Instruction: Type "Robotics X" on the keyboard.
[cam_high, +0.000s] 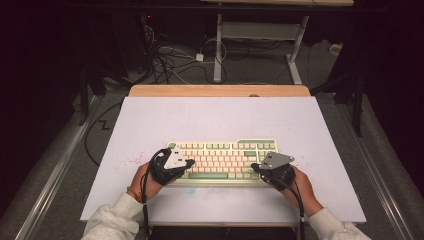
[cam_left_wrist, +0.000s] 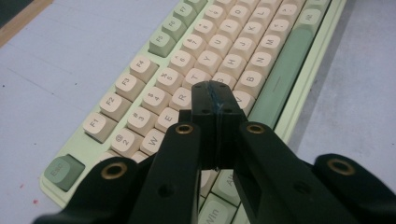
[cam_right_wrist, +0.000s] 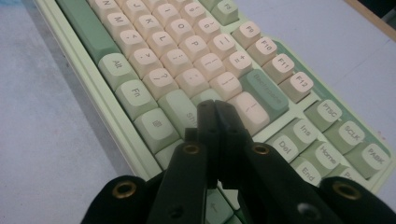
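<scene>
Both my grippers, left & right, hover w/ jaws closed empty over keyboard on desk.

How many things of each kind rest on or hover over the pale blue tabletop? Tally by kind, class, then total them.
Cream-and-green mechanical keyboard: 1
Black two-jaw grippers, left gripper and right gripper, both shut above the keys: 2
Total: 3

Your high view looks down from above the table; both gripper views sit close over the pale-green, cream-keyed keyboard, facing its opposite ends.
</scene>
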